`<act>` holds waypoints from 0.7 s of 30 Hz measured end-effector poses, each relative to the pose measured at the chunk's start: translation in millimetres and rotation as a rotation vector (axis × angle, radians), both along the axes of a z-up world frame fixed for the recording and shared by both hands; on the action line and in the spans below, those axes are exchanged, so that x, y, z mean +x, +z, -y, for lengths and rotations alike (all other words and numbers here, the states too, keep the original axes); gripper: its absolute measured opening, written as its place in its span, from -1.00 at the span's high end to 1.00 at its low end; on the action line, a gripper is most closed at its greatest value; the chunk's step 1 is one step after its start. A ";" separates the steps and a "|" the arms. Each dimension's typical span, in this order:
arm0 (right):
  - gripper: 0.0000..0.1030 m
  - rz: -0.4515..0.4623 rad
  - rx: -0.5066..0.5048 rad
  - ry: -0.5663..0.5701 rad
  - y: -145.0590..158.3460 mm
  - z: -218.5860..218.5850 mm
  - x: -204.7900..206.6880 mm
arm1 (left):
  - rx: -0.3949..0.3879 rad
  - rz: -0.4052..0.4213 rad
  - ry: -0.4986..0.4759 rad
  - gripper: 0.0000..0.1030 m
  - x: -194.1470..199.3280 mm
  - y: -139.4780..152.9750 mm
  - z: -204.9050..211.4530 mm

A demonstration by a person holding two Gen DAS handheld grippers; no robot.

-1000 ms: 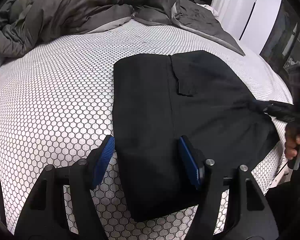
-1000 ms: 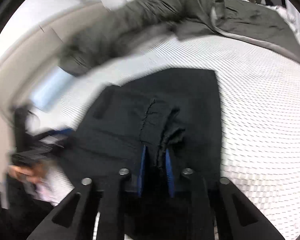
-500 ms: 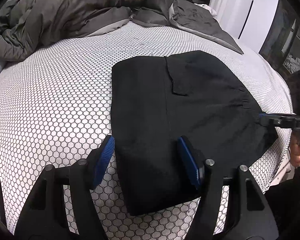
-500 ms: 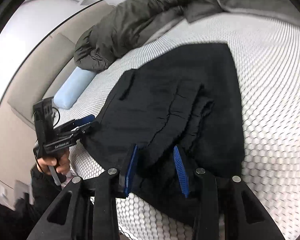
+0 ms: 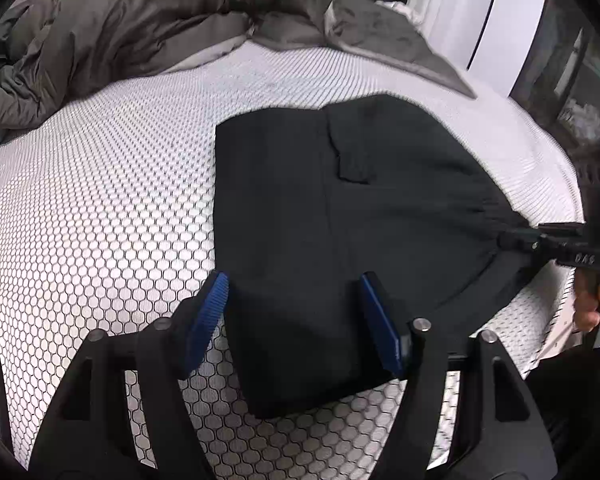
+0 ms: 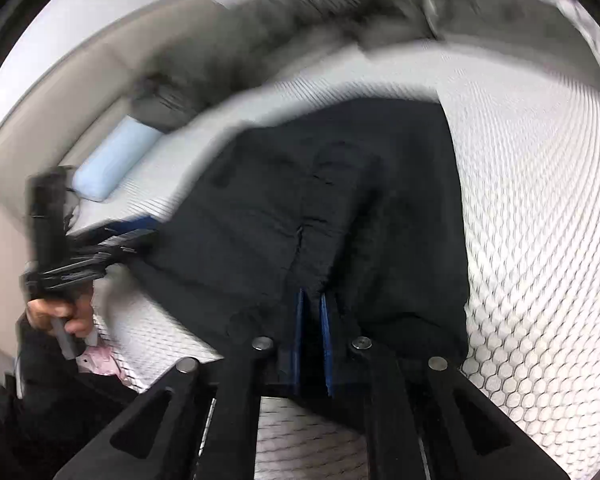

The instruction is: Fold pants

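Observation:
Black pants (image 5: 340, 220), folded into a broad rectangle, lie flat on the honeycomb-print bed sheet (image 5: 80, 200). My left gripper (image 5: 296, 312) hovers over their near end. Its jaws are wide and opening slightly, one blue pad at the pants' left edge, the other over the cloth, neither pressing. My right gripper (image 5: 508, 236) pinches the pants' right edge, where the fabric bunches into gathers. In the blurred right wrist view the right gripper (image 6: 311, 308) is shut on a ridge of the pants (image 6: 340, 200), and the left gripper (image 6: 140, 236) shows at the pants' far left side.
A rumpled grey duvet (image 5: 140, 20) covers the far part of the bed. A light blue pillow (image 6: 112, 164) lies by the beige headboard. The mattress edge runs close behind the right gripper, where a hand (image 5: 592, 304) holds its handle. White wardrobe doors (image 5: 512, 20) stand beyond.
My right gripper spread its jaws half a second ago, then shut again on the pants' edge, gathering the cloth there. The left gripper has stayed in place.

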State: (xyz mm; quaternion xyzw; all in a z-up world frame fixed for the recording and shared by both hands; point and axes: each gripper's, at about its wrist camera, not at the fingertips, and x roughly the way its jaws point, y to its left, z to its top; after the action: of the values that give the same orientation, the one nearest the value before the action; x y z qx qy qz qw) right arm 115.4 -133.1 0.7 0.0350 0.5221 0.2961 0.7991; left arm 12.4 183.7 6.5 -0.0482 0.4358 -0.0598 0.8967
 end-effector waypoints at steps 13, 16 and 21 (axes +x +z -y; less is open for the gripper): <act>-0.36 -0.063 0.070 -0.133 -6.0 43.5 33.1 | -0.183 -0.029 0.108 -0.15 13.6 -11.2 -26.4; -0.04 -0.064 0.105 -0.114 -11.6 36.9 42.8 | -0.152 -0.015 0.106 -0.07 16.6 -9.6 -22.4; 0.39 -0.007 0.079 -0.104 -6.8 19.4 57.6 | -0.154 -0.006 0.143 0.02 44.6 -7.8 -30.5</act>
State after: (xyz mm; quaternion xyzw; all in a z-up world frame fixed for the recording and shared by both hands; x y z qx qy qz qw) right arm 173.0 -152.6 -6.1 0.0946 0.5101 0.2744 0.8097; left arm 57.0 214.2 -1.3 -0.1480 0.4283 -0.0287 0.8910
